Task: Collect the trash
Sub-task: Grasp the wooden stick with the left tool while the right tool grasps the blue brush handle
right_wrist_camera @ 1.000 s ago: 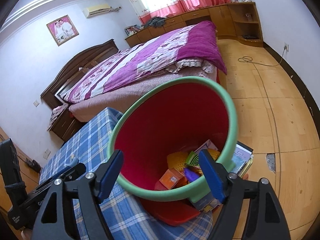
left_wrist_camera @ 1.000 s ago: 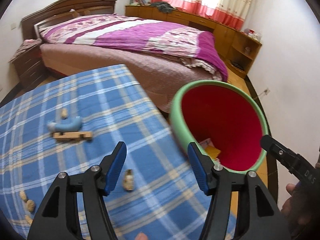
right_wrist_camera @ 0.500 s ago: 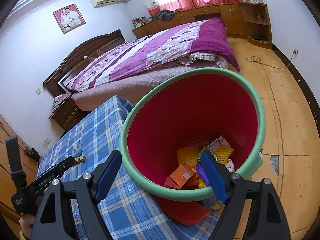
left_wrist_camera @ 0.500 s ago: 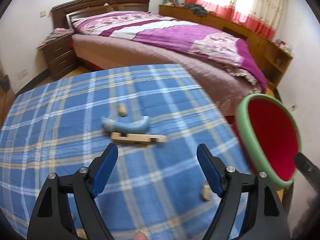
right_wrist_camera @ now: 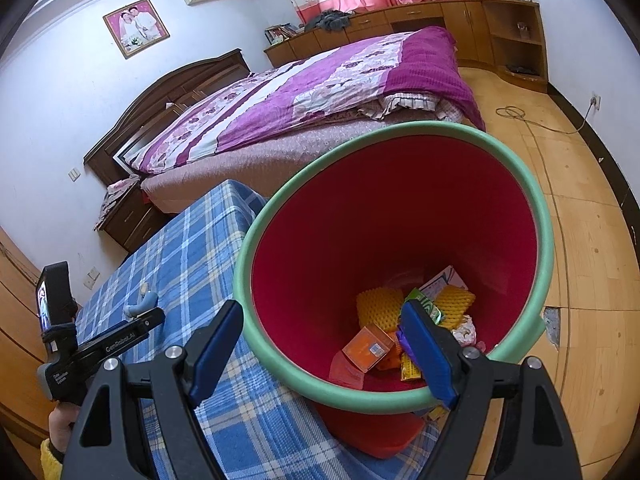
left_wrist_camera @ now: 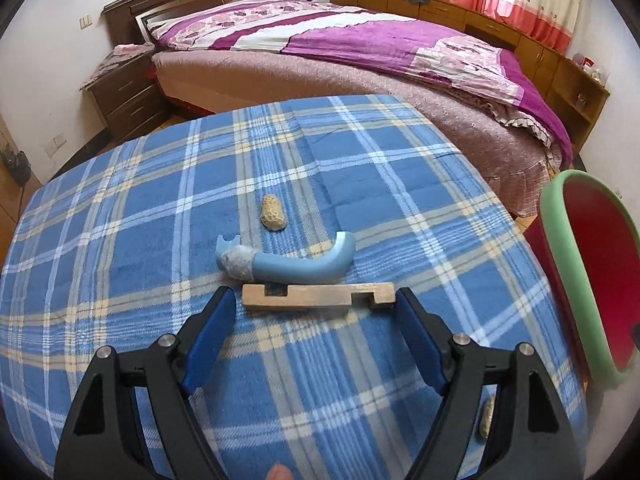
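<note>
A notched wooden block (left_wrist_camera: 318, 297) and a curved blue plastic piece (left_wrist_camera: 288, 267) lie on the blue plaid tablecloth (left_wrist_camera: 140, 240). My left gripper (left_wrist_camera: 316, 312) is open, its tips at either end of the block. A peanut shell (left_wrist_camera: 273, 215) lies beyond, another (left_wrist_camera: 486, 416) near the right edge. My right gripper (right_wrist_camera: 322, 332) is open over the near rim of the red bin with a green rim (right_wrist_camera: 536, 216), tilted toward me, holding several wrappers and boxes (right_wrist_camera: 368, 346). The bin also shows in the left wrist view (left_wrist_camera: 600, 280).
A bed with a purple quilt (left_wrist_camera: 360, 40) stands beyond the table. A nightstand (left_wrist_camera: 124, 96) is at its left. Wooden cabinets (right_wrist_camera: 500, 40) line the far wall. A cable (right_wrist_camera: 536, 120) lies on the wood floor. The left gripper shows in the right wrist view (right_wrist_camera: 100, 344).
My left gripper has swung left from the bin and moved in on the wooden block and blue piece. The right gripper stays at the bin, which sits slightly further right in view.
</note>
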{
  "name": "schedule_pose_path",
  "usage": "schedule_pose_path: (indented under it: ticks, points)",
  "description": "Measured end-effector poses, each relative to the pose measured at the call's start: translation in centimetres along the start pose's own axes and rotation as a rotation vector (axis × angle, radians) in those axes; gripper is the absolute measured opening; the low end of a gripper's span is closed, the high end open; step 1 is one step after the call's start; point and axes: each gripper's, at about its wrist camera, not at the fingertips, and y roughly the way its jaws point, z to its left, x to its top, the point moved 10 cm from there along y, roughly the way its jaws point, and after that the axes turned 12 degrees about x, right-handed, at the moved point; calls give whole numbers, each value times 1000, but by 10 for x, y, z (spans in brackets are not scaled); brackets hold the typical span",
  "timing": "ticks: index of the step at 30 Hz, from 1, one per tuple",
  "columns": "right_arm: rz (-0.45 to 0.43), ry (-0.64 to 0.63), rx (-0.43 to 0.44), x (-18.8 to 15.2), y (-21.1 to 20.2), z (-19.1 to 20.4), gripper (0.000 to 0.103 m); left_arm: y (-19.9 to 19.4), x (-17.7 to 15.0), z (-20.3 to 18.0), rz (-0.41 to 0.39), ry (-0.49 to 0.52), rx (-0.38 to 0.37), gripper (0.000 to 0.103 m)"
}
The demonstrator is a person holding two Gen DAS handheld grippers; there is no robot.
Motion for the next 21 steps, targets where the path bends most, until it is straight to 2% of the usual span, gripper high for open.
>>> schedule_pose_path:
  ticks: [5, 9, 13, 21]
  points:
    - [8, 1, 4, -2, 2, 1, 83, 1, 1, 0, 0, -2, -7, 81]
    - [6, -6, 7, -2, 1, 4, 83, -1, 1, -1, -2, 2, -11, 77]
    - [3, -15, 8, -2, -1, 8, 83, -10, -4, 2, -9, -10, -44, 77]
    - [18, -52, 33, -5, 1, 34, 83, -40, -2, 36, -62, -91, -50, 77]
